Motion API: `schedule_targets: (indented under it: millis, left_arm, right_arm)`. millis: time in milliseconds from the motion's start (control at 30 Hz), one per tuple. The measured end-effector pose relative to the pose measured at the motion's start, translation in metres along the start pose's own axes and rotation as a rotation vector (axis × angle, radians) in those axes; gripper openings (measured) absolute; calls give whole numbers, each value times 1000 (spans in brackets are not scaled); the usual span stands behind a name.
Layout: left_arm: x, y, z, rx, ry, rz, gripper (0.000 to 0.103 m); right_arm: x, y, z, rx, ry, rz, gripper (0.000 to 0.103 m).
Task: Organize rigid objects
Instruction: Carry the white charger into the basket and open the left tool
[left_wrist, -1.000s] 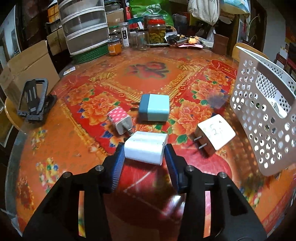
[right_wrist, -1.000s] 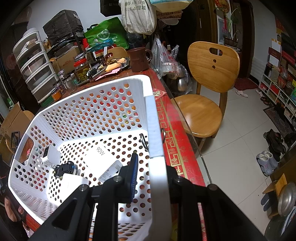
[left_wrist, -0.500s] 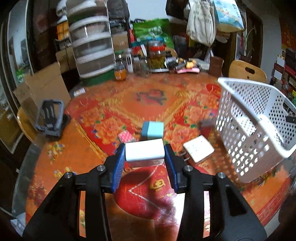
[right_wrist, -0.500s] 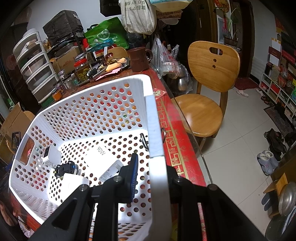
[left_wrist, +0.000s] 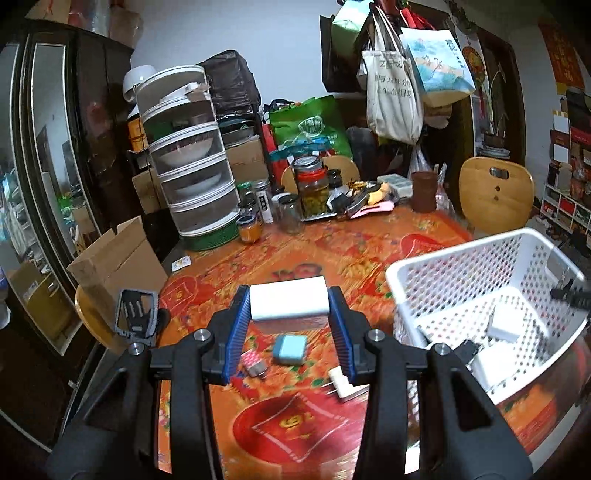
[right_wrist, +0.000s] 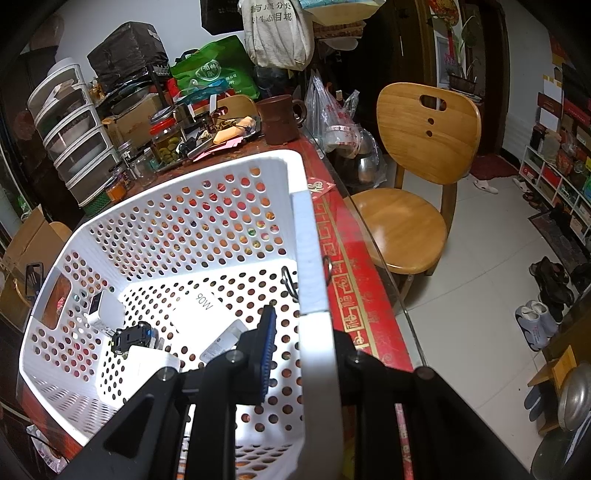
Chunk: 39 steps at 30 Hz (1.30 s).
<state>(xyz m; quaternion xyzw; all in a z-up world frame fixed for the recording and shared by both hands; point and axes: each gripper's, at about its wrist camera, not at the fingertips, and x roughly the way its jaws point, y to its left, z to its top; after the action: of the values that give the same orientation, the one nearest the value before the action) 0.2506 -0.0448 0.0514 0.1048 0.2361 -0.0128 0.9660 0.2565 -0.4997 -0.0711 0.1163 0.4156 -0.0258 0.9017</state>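
Observation:
My left gripper (left_wrist: 290, 328) is shut on a white charger block (left_wrist: 289, 302) and holds it well above the table. Below it on the floral cloth lie a blue charger (left_wrist: 290, 348), a pink dotted charger (left_wrist: 254, 363) and a white plug charger (left_wrist: 343, 382). The white perforated basket (left_wrist: 461, 258) stands to the right, tilted, with several white chargers inside. My right gripper (right_wrist: 301, 354) is shut on the basket's rim (right_wrist: 312, 266); inside lie a white "90W" charger (right_wrist: 201, 312), a small white charger (right_wrist: 107, 312) and a black adapter (right_wrist: 131, 338).
A black phone stand (left_wrist: 135, 312) sits at the table's left edge beside a cardboard box (left_wrist: 114, 262). Jars (left_wrist: 314, 184), a stacked food cover (left_wrist: 188, 162) and a brown mug (left_wrist: 423, 192) crowd the far side. A wooden chair (right_wrist: 417, 177) stands right of the table.
My left gripper has risen from the table with the white charger in it, so the table and the basket now sit lower and farther. The right gripper keeps the basket still.

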Motion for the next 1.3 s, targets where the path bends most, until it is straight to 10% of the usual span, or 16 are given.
schedule_targets:
  millis: [367, 733, 1100, 1300]
  left_arm:
    - [18, -95, 27, 131, 30, -38, 39]
    - [70, -197, 3, 311, 228, -190, 39]
    - [108, -209, -26, 327, 374, -273, 40]
    - [74, -191, -18, 283, 240, -281, 95]
  right_arm:
    - [1, 0, -1, -4, 2, -1, 21]
    - [1, 0, 0, -4, 2, -1, 21]
    - [1, 0, -1, -6, 3, -1, 21]
    - [1, 0, -1, -7, 3, -1, 21]
